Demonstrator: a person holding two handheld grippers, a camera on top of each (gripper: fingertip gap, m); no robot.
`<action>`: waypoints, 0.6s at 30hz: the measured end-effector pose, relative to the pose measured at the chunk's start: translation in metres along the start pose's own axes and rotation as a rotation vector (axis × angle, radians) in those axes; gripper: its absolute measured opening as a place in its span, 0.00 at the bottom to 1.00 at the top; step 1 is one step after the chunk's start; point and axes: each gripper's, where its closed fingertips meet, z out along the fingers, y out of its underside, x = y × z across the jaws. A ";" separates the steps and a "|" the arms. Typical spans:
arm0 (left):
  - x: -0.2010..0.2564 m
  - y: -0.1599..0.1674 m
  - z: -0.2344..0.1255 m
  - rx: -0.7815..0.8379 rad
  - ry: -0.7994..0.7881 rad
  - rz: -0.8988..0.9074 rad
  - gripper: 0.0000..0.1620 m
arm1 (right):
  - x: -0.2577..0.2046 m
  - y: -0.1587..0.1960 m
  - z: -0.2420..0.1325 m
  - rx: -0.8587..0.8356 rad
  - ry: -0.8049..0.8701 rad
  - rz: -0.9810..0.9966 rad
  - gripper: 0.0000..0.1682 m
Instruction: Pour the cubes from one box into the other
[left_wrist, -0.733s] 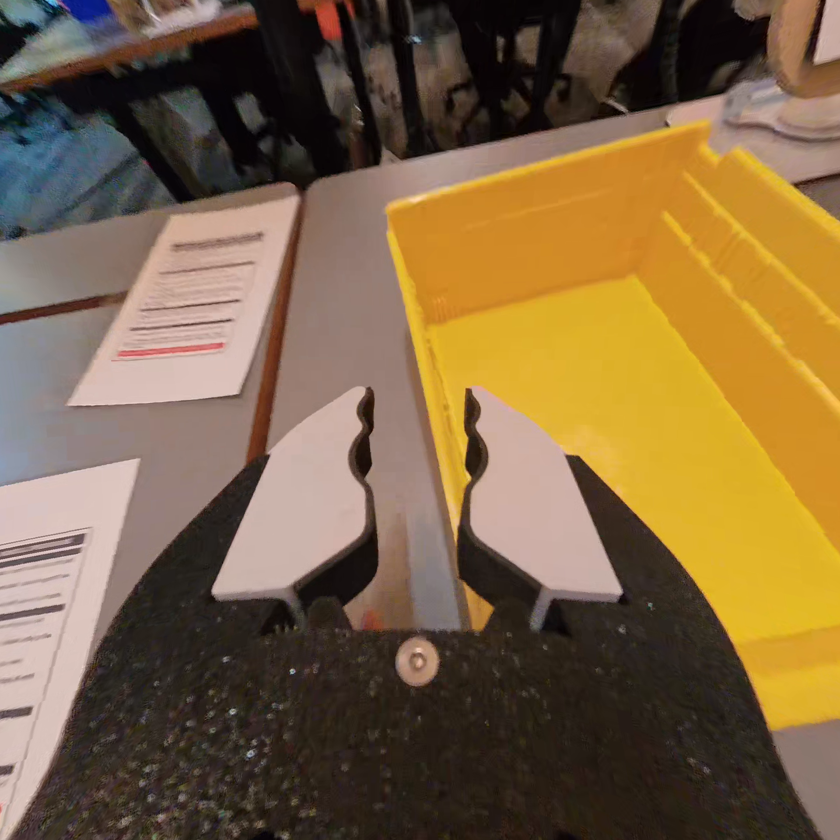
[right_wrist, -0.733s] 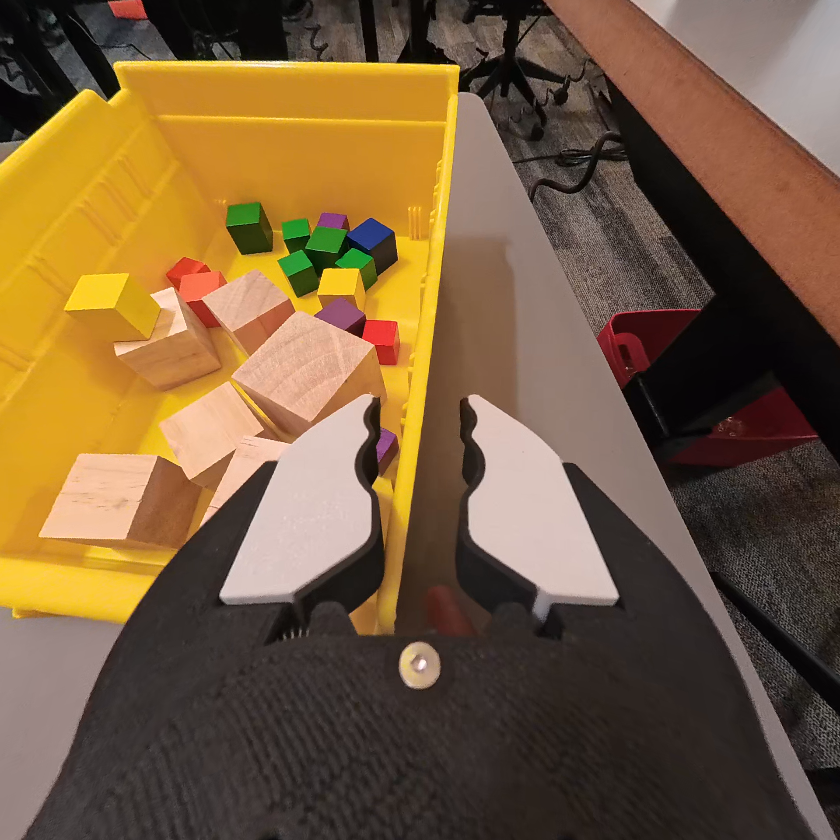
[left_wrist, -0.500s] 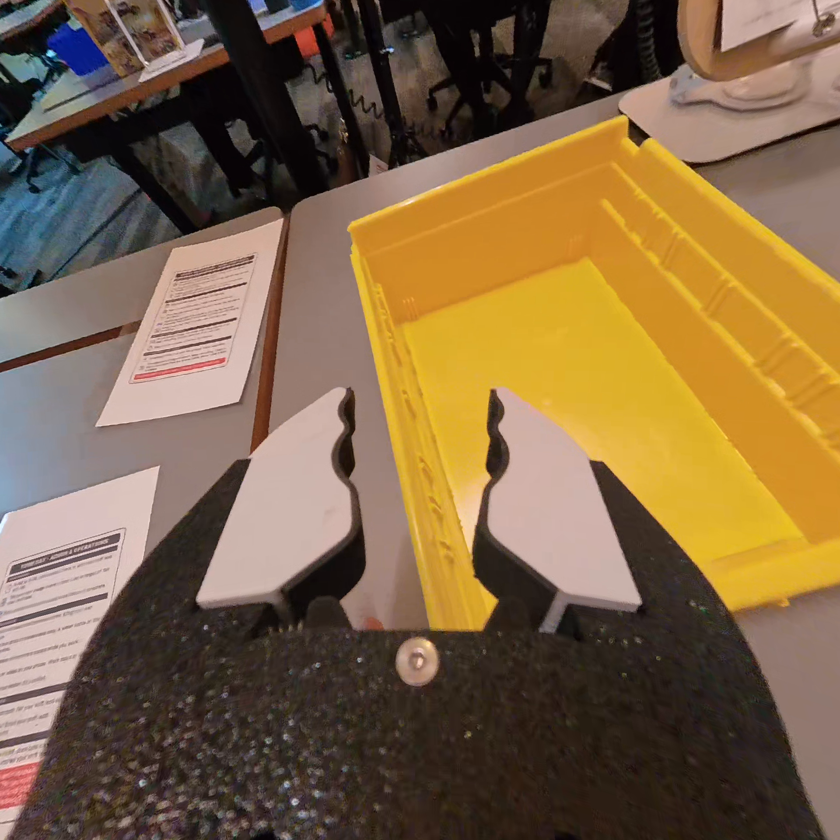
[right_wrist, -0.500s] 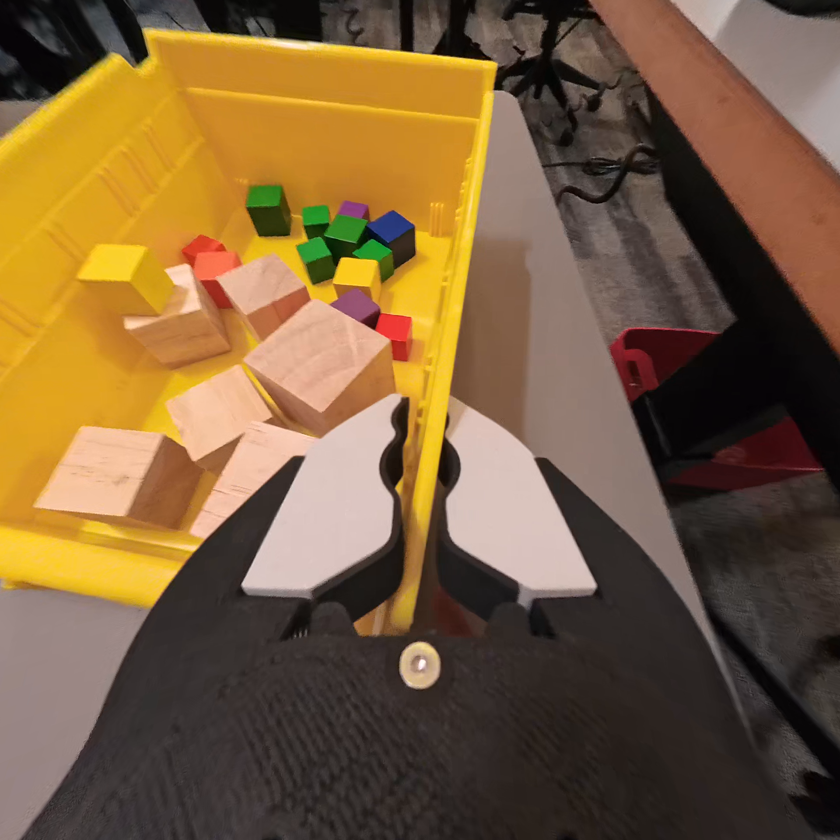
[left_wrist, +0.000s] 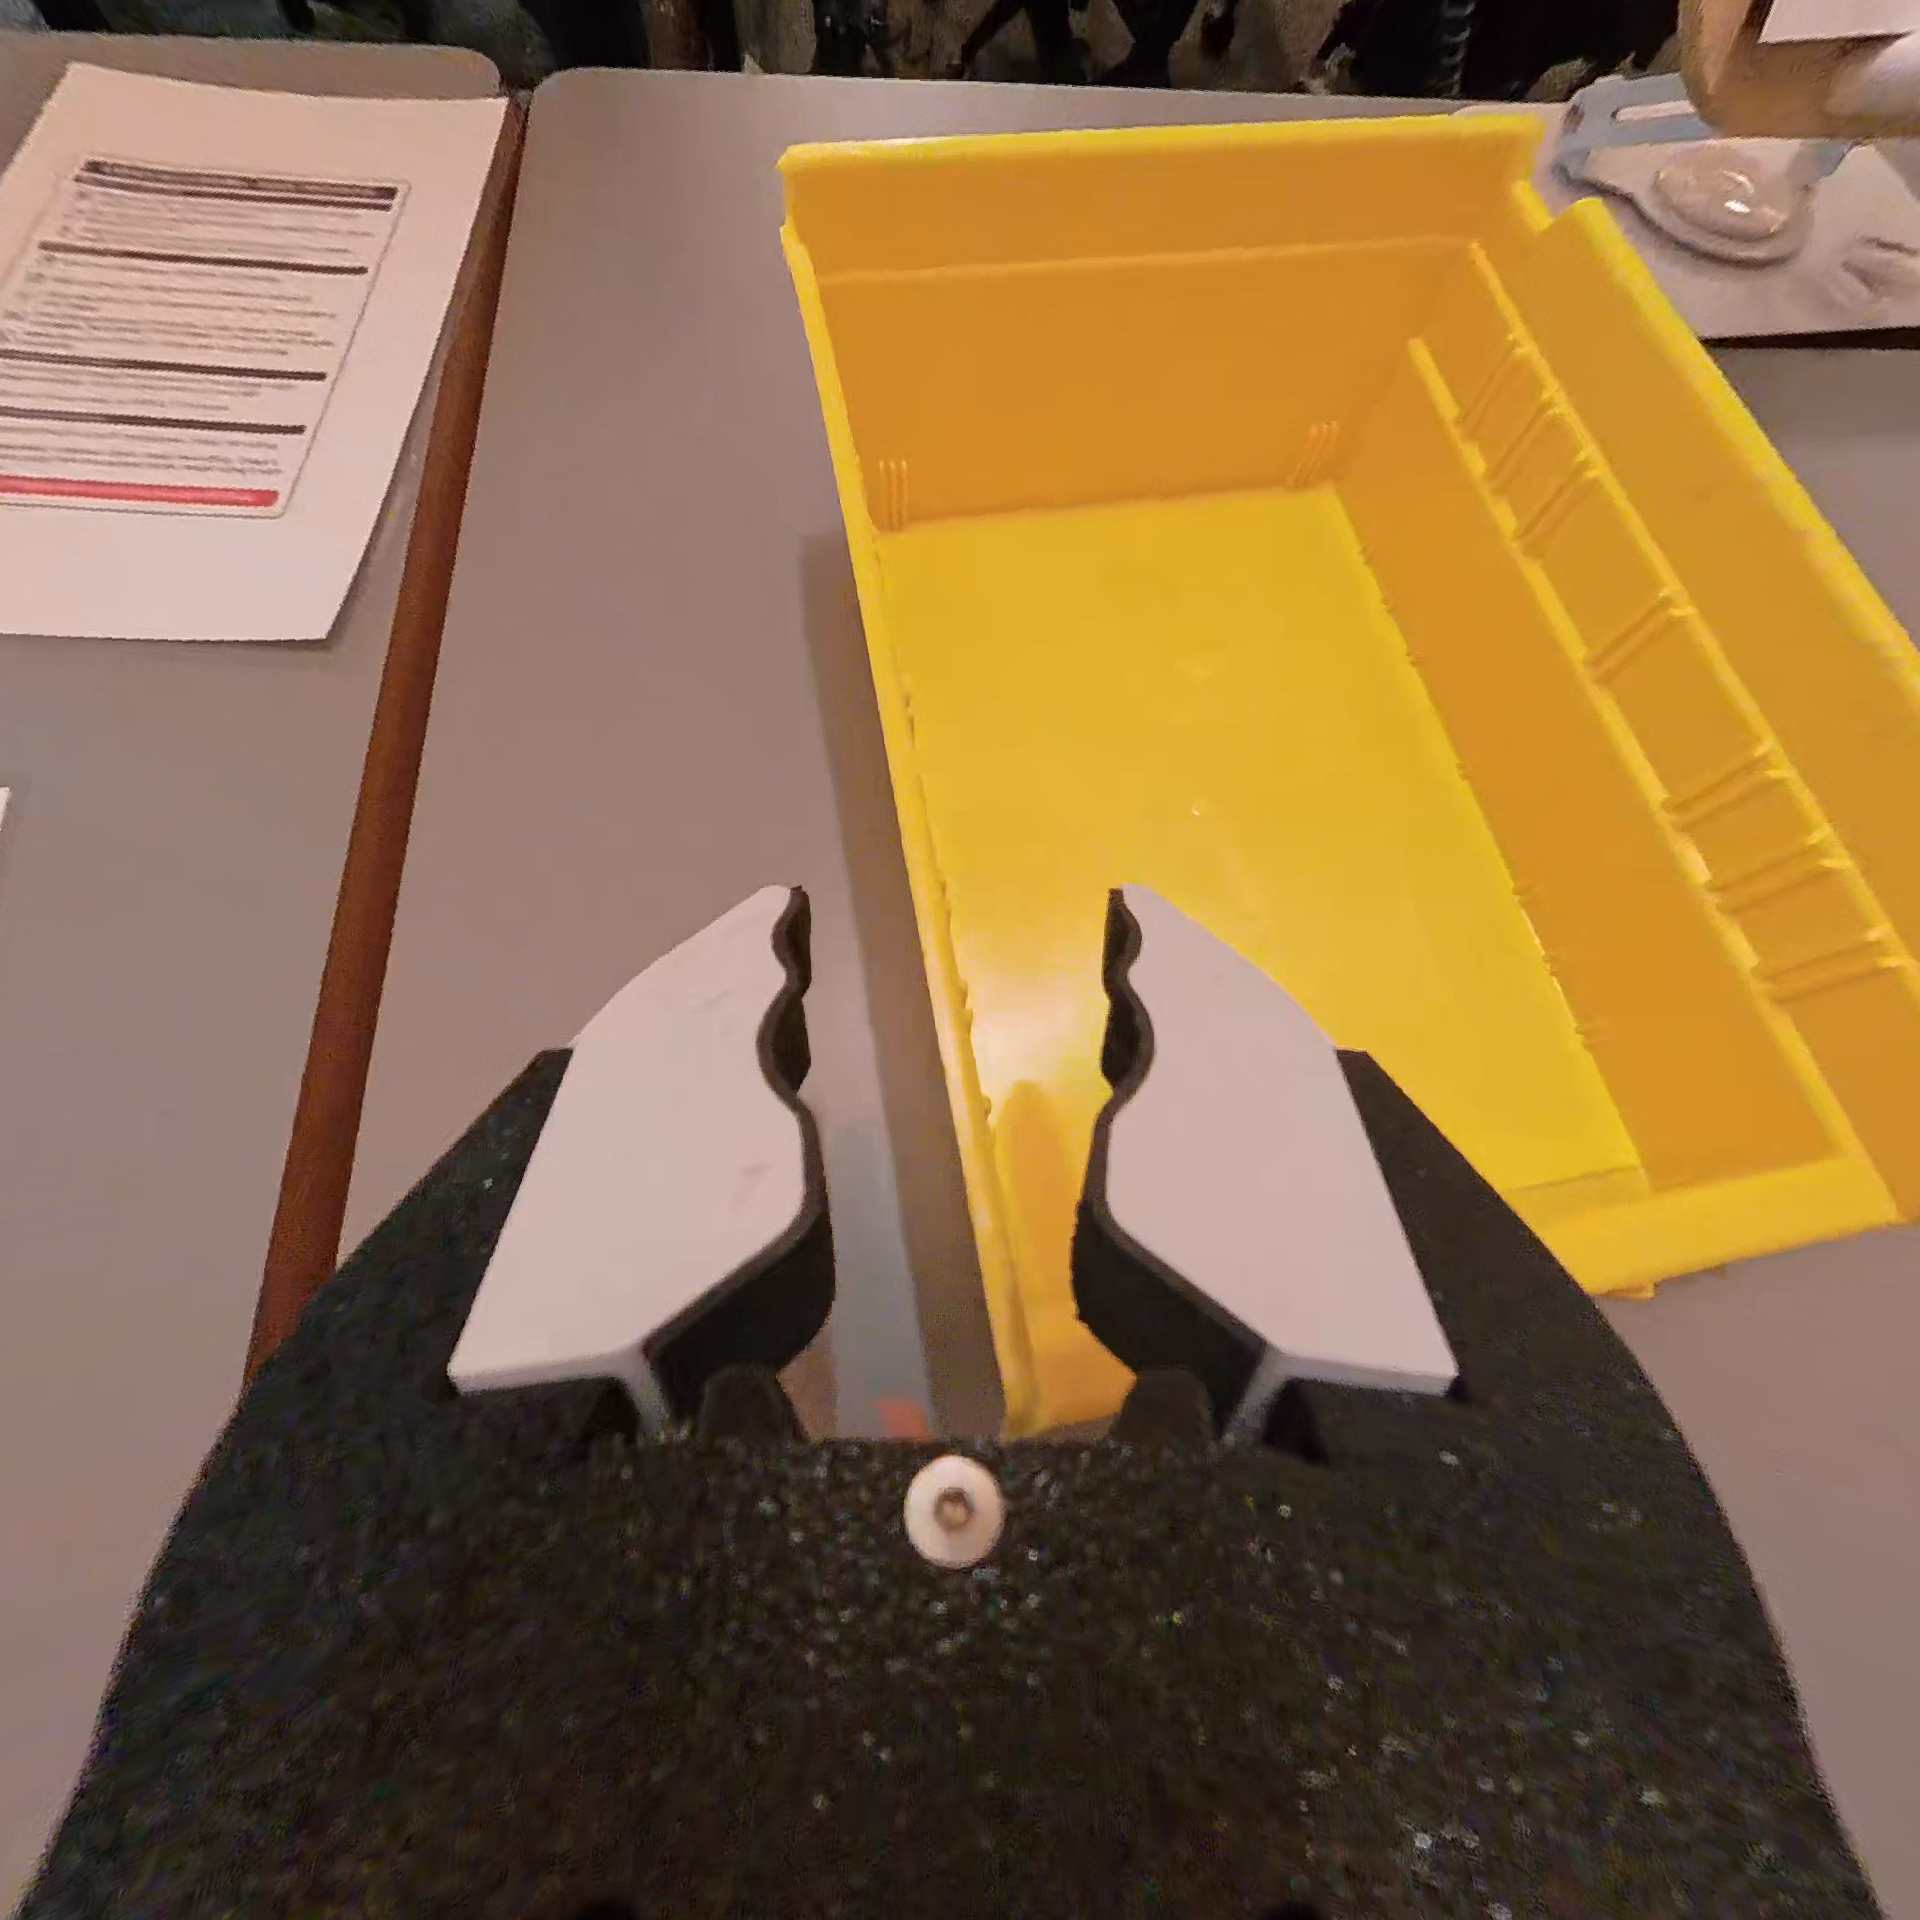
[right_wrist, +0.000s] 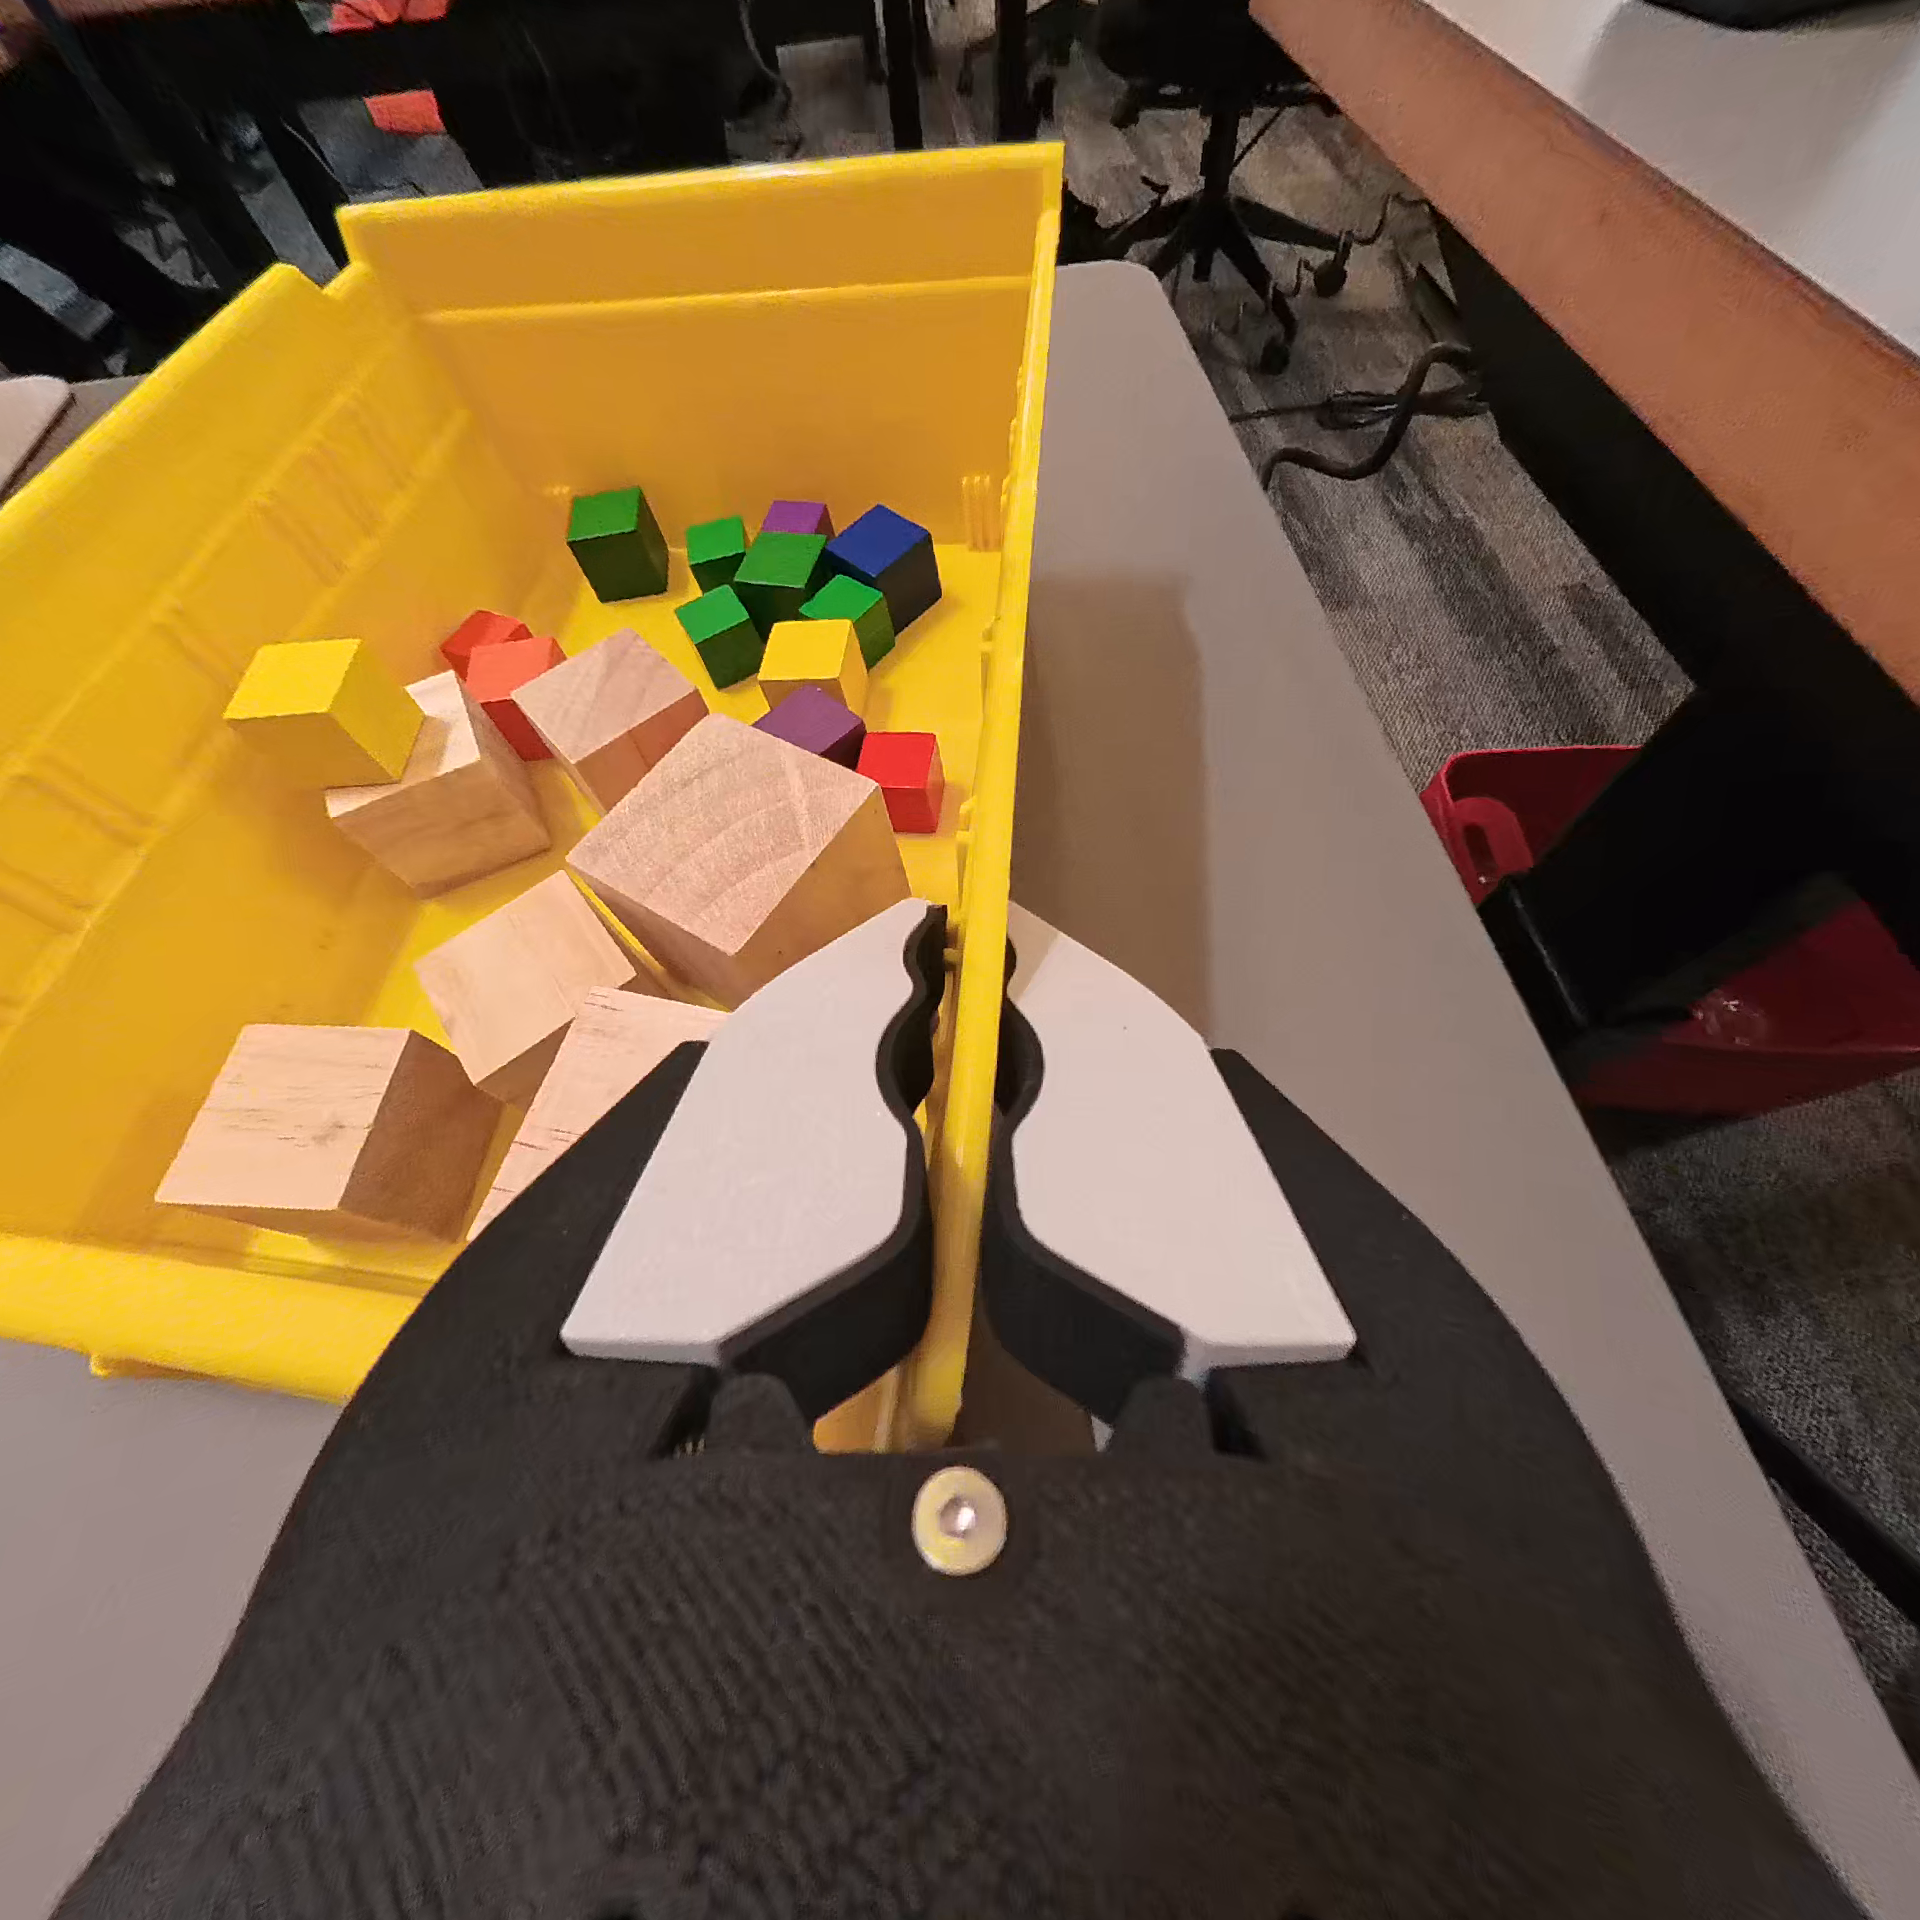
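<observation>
In the left wrist view an empty yellow box (left_wrist: 1621, 582) lies on the grey table. My left gripper (left_wrist: 956, 914) is open, with one finger on each side of the box's left wall, not closed on it. In the right wrist view a second yellow box (right_wrist: 717, 343) holds several plain wooden cubes (right_wrist: 727, 831) and several small coloured cubes (right_wrist: 790, 582). My right gripper (right_wrist: 977, 925) is shut on this box's right wall, near the front corner. The box looks tipped, its right side raised.
Printed paper sheets (left_wrist: 197, 343) lie on the table left of the empty box. A white object (left_wrist: 1745, 187) sits behind it at the right. In the right wrist view the table edge (right_wrist: 1455, 935) runs close by, with a red bin (right_wrist: 1662, 935) on the floor beyond.
My right gripper closed on the right wall of the box with cubes and lifted that side. My left gripper opened wider and moved astride the empty box's left wall.
</observation>
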 end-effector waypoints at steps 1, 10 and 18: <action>-0.001 0.001 0.002 -0.005 0.013 -0.007 0.33 | -0.002 0.000 -0.002 0.008 -0.005 0.001 0.03; 0.007 -0.009 0.017 0.010 0.174 -0.134 0.36 | -0.040 -0.013 -0.024 0.107 -0.117 0.034 0.03; 0.015 0.003 0.031 -0.054 0.156 -0.195 0.10 | -0.088 -0.046 -0.052 0.143 -0.207 0.053 0.03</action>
